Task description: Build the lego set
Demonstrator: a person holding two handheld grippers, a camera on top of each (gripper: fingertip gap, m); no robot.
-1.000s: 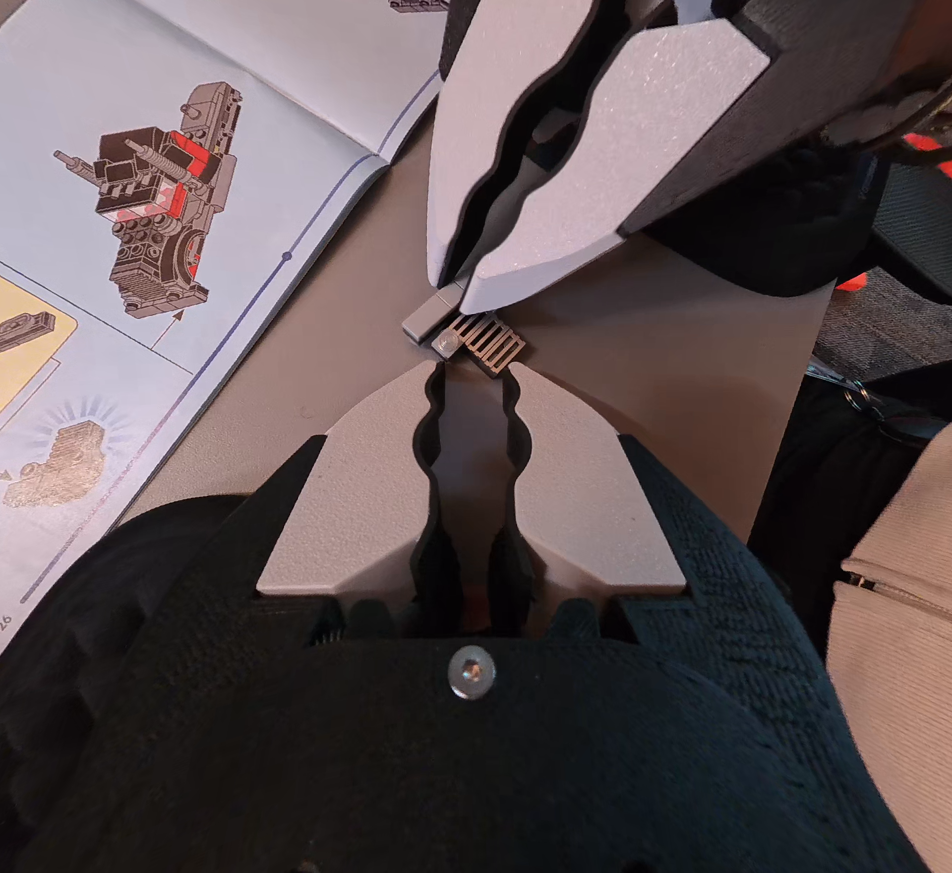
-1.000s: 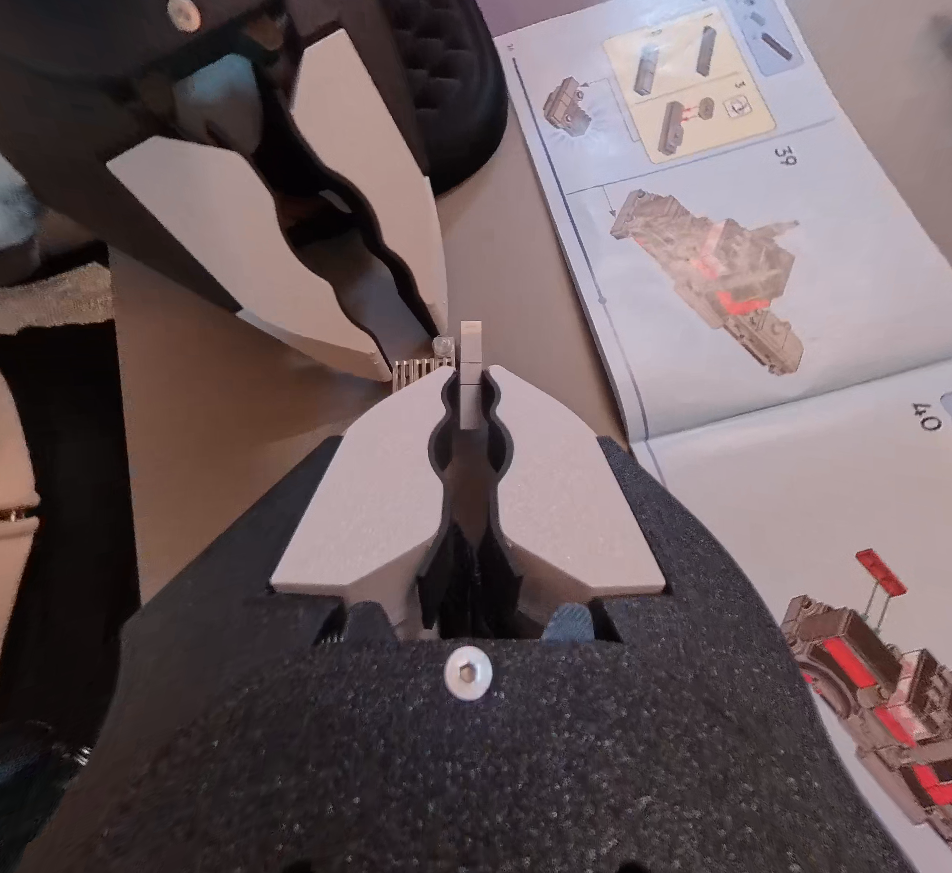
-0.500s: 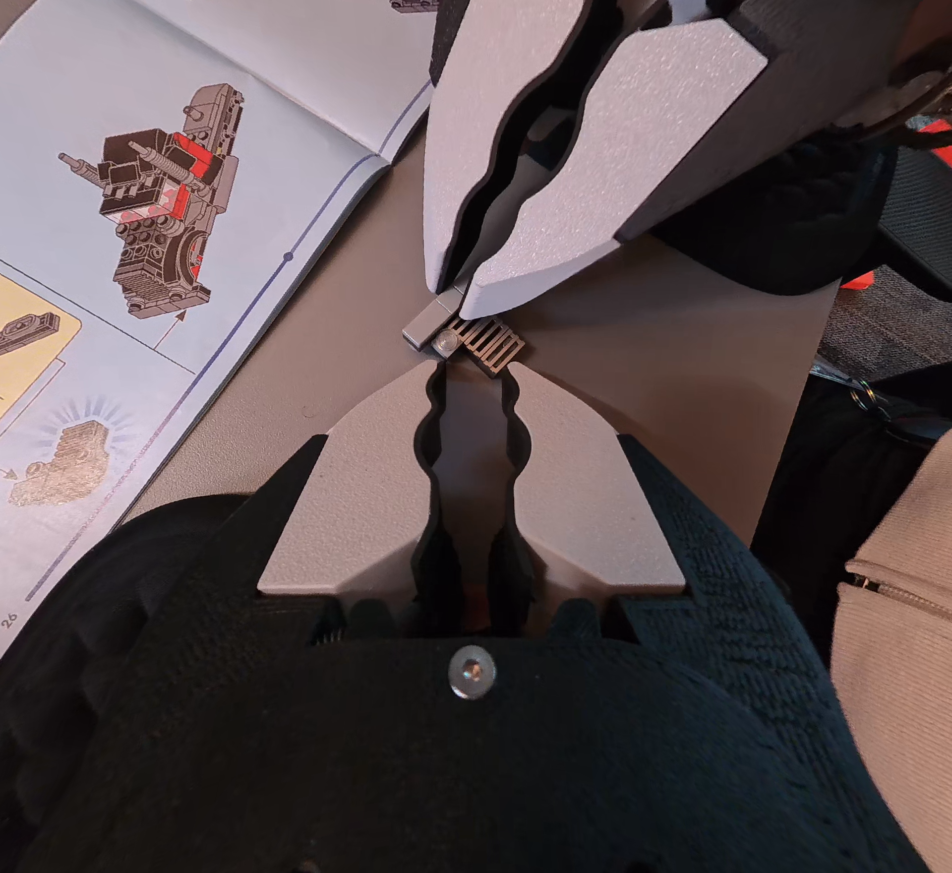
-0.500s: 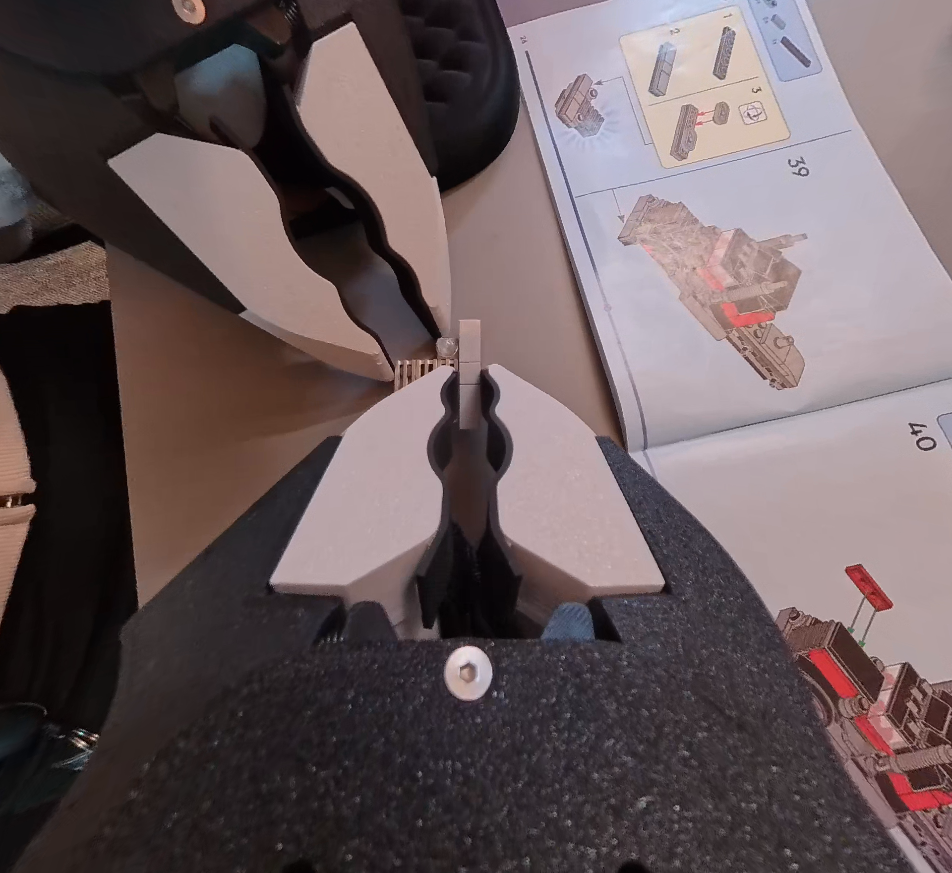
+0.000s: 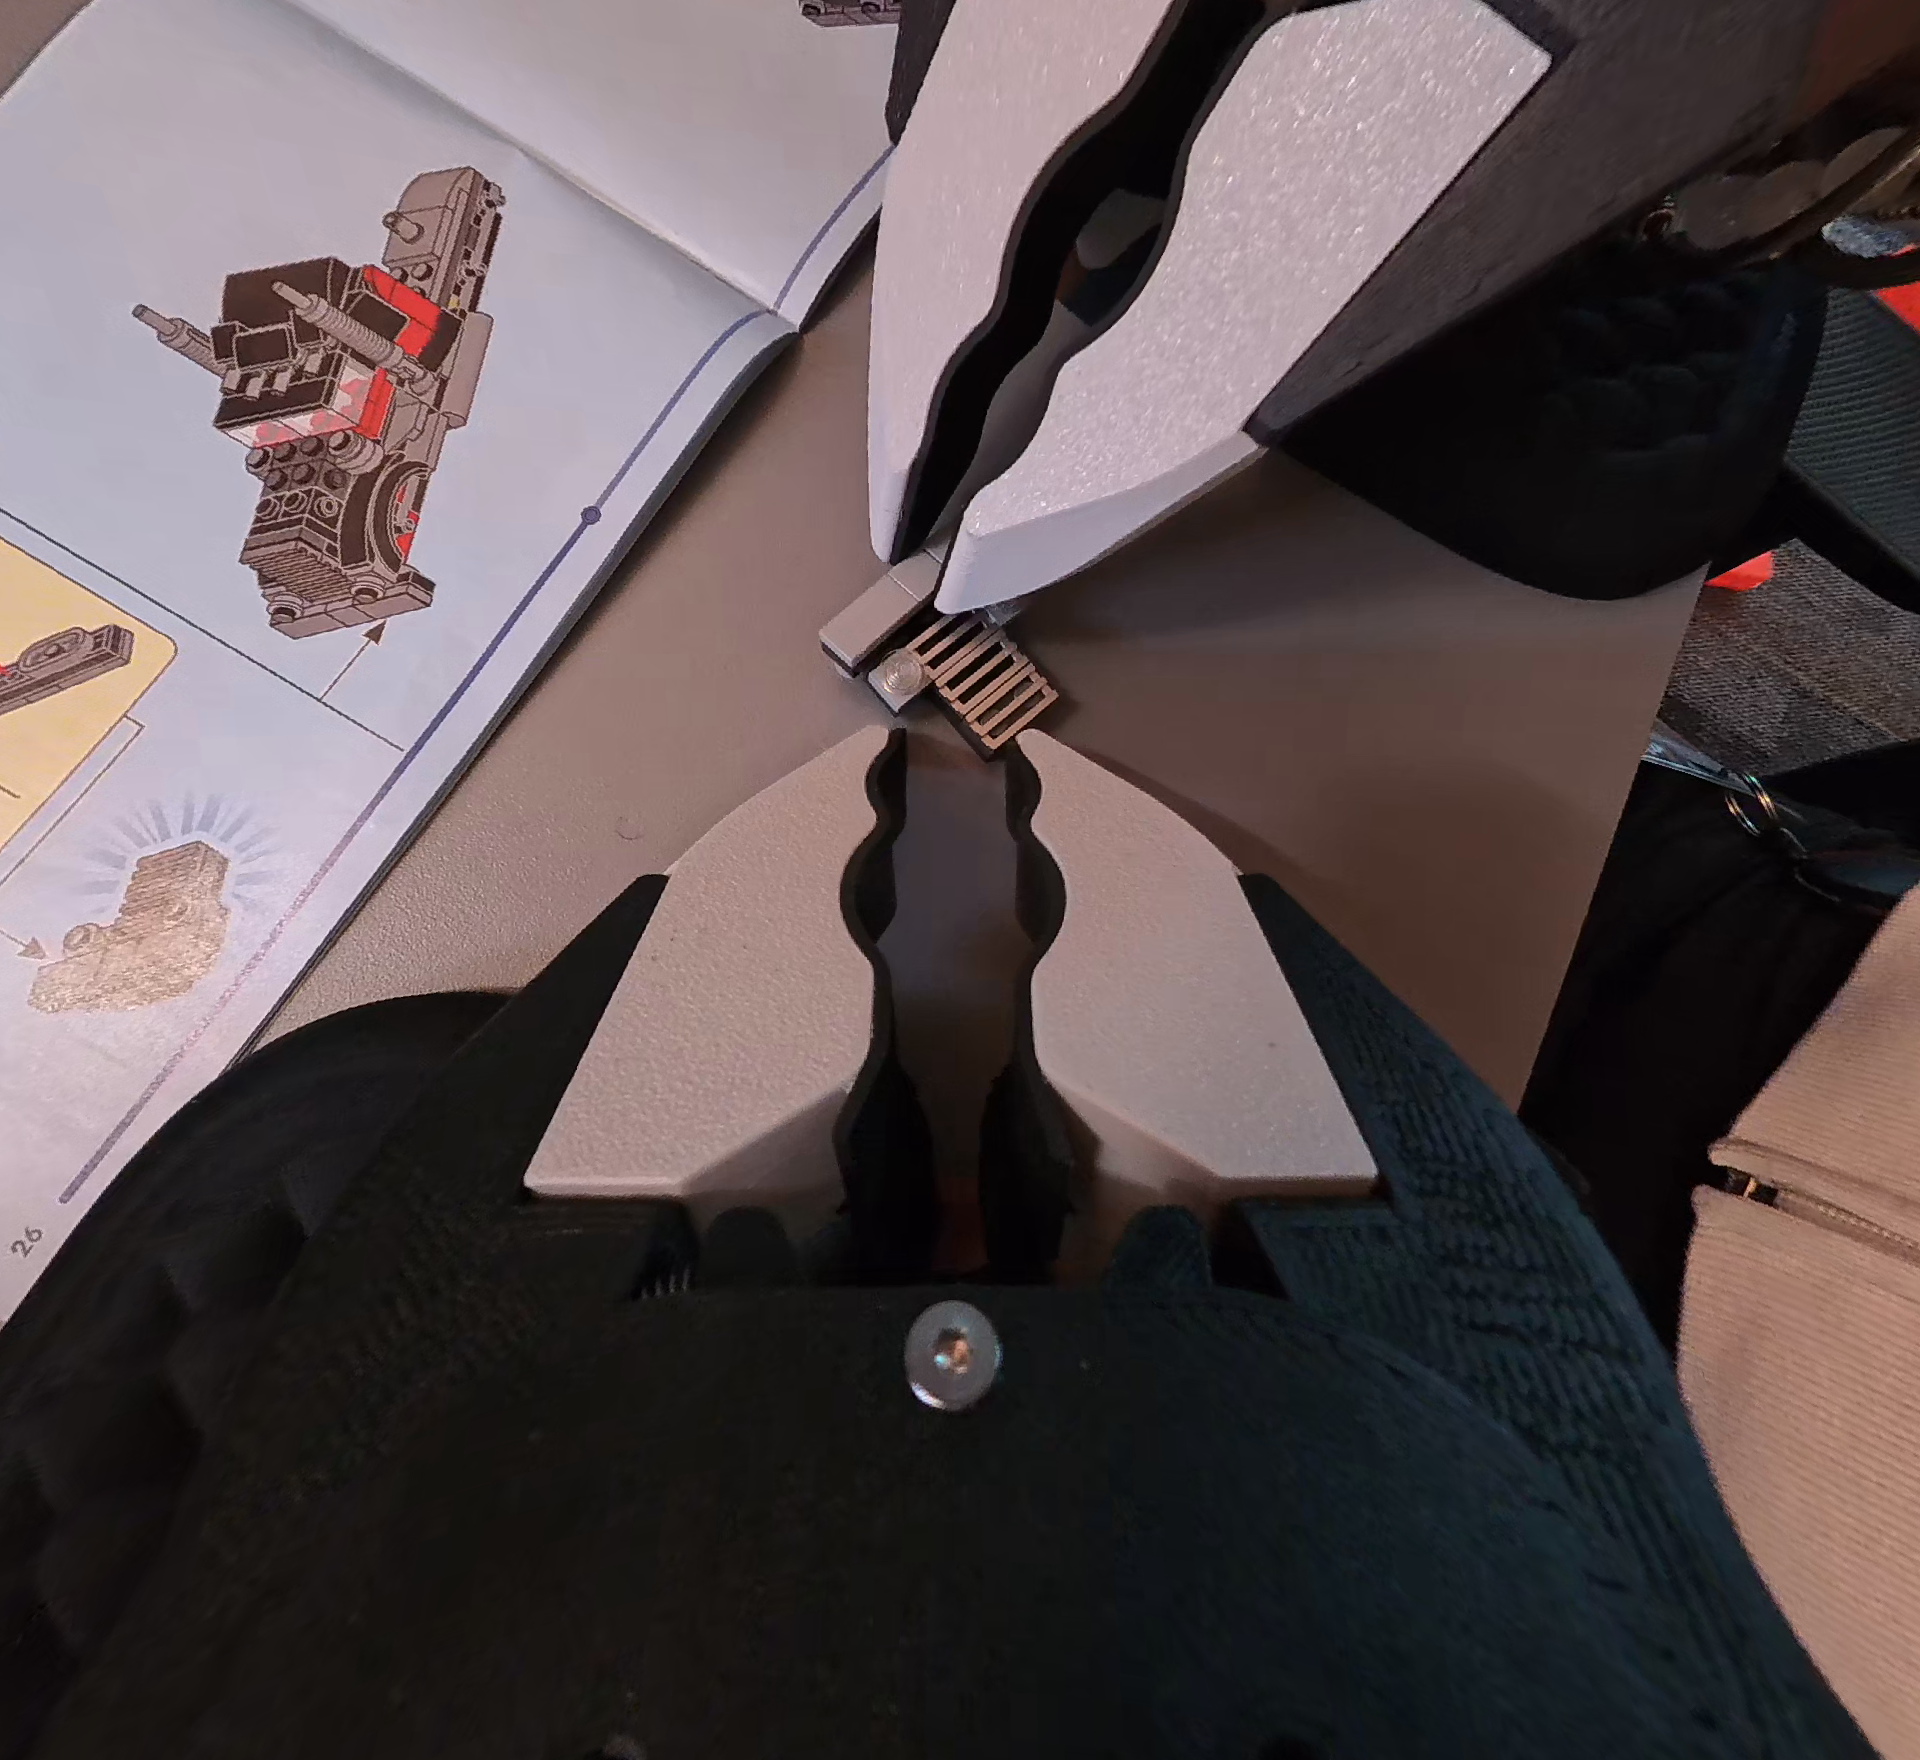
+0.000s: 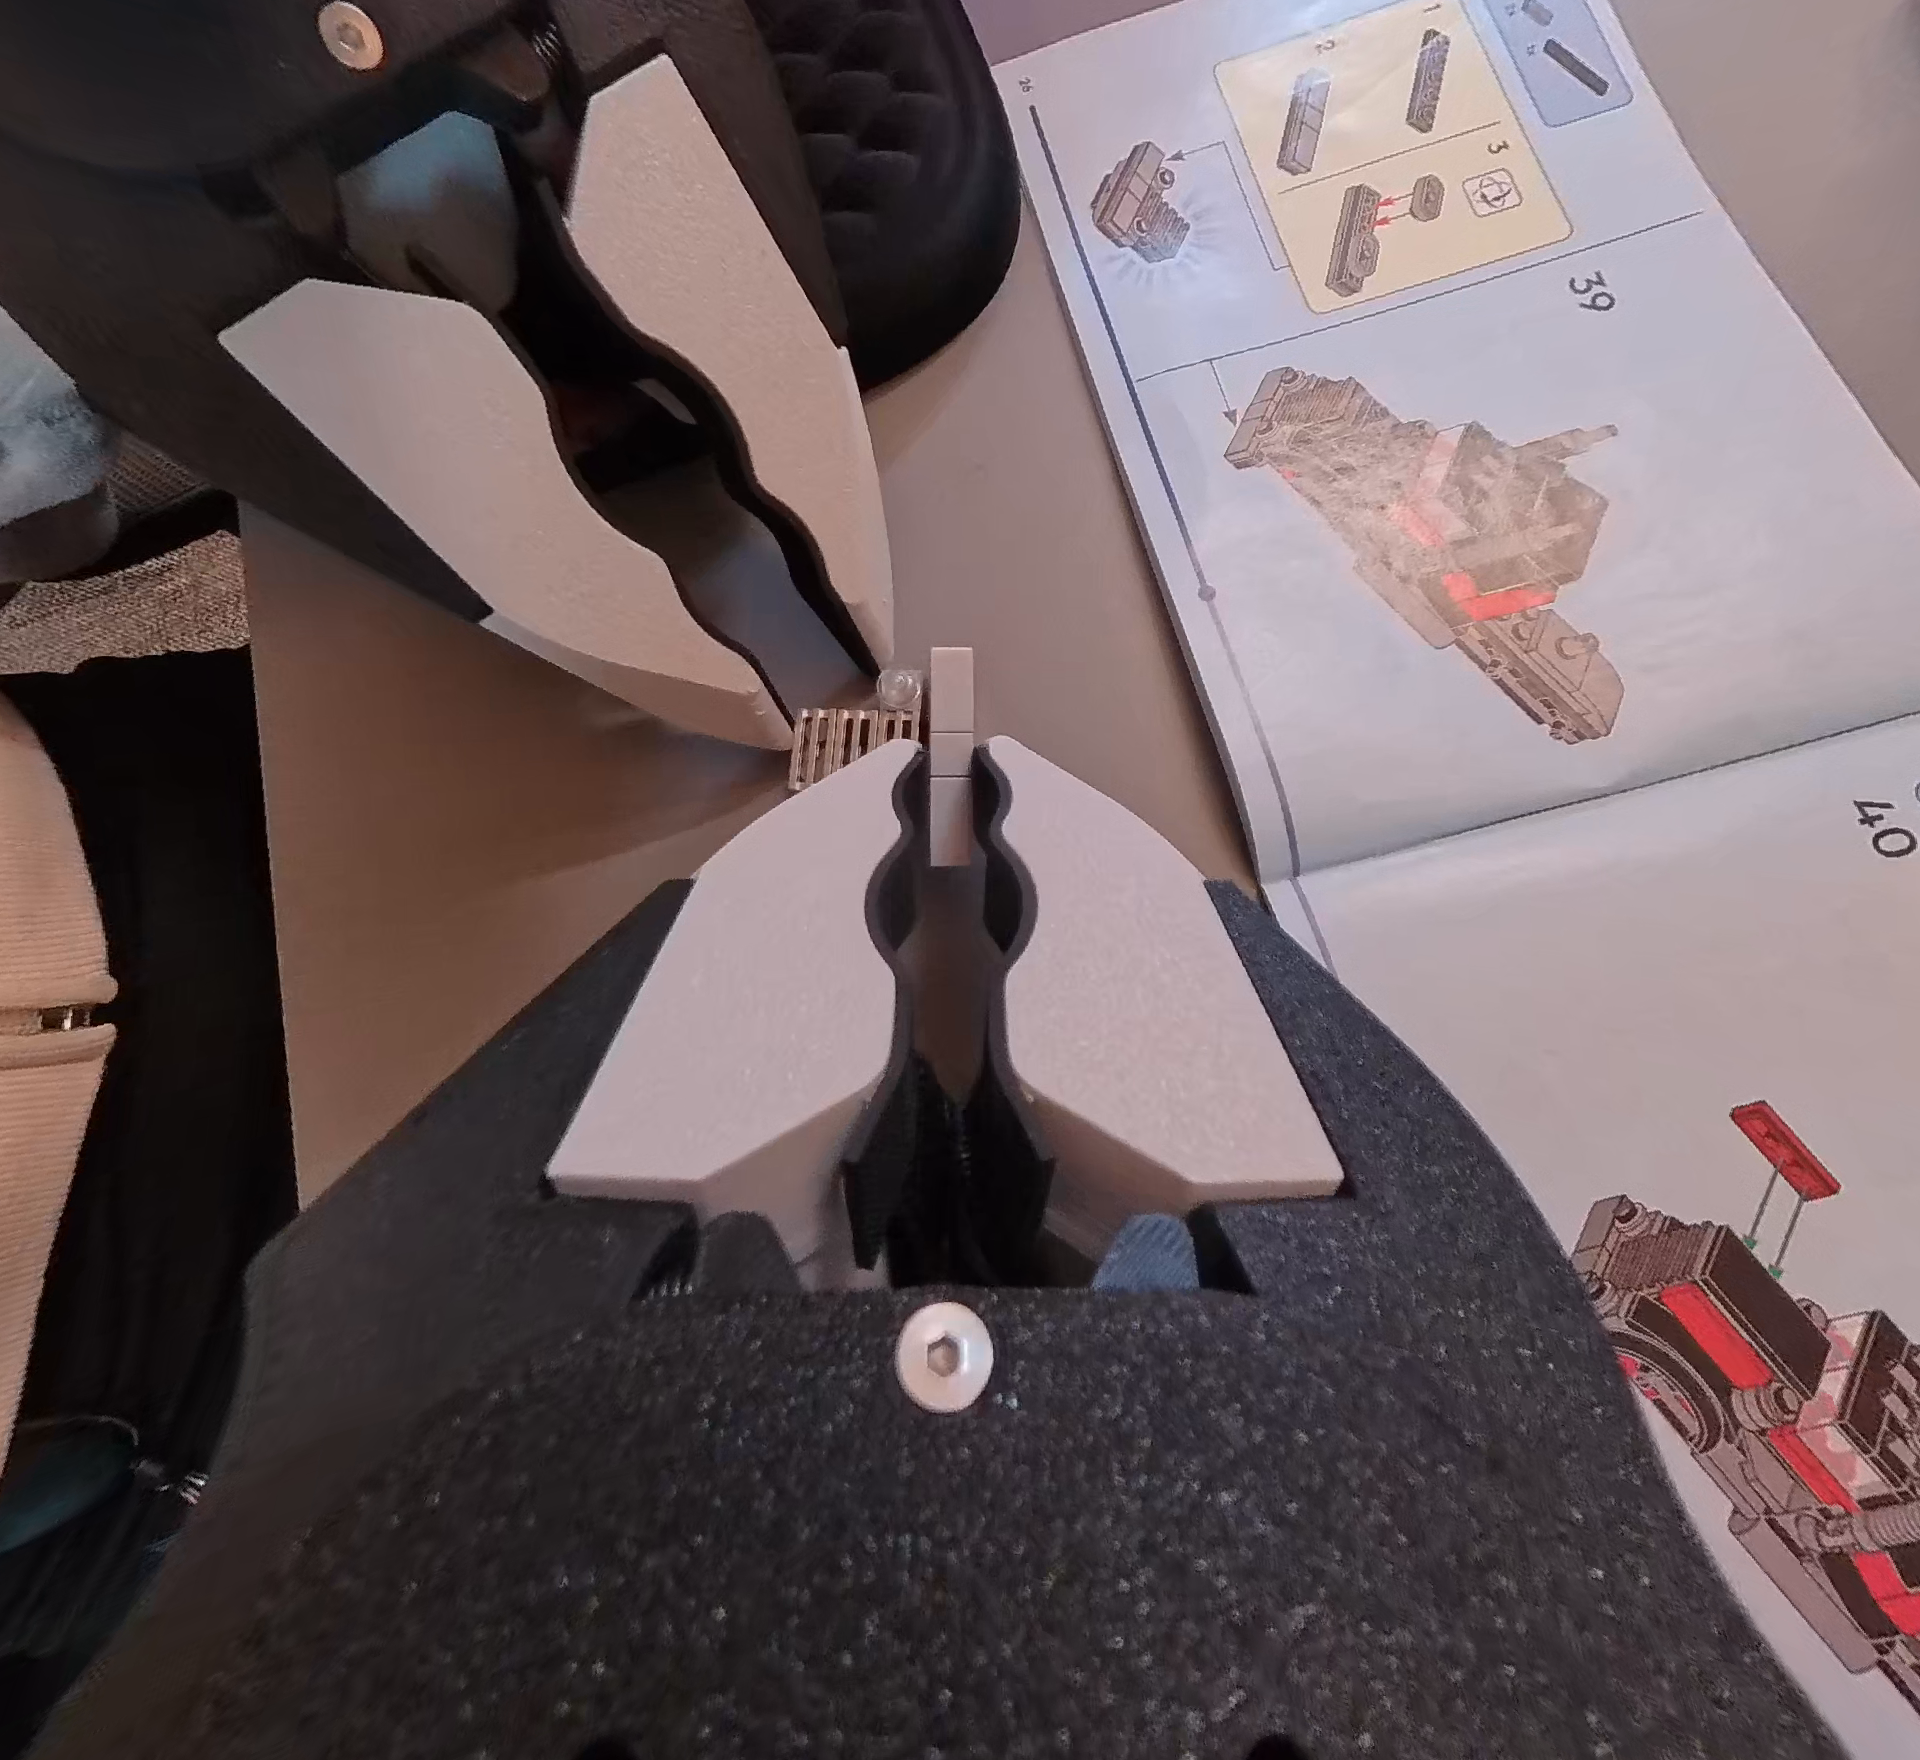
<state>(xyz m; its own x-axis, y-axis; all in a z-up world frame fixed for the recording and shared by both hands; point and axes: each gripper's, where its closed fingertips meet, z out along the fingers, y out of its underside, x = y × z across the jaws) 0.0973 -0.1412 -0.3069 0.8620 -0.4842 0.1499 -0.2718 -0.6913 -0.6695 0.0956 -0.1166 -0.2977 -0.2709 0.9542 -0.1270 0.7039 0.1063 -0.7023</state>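
Beige table [image 5: 1299,775]: two tools, one grey piece [image 6: 951,754] (right-held).

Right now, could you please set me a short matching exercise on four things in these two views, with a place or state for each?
Things
1. right gripper
2. left gripper
3. grille piece
4. instruction booklet

States
A. lying open on the table
B. fingers apart, tips at the grille
C. ribbed, between the two grippers
D. clamped on a grey bar

Pairs: 1-D, 2-B, 3-C, 4-A
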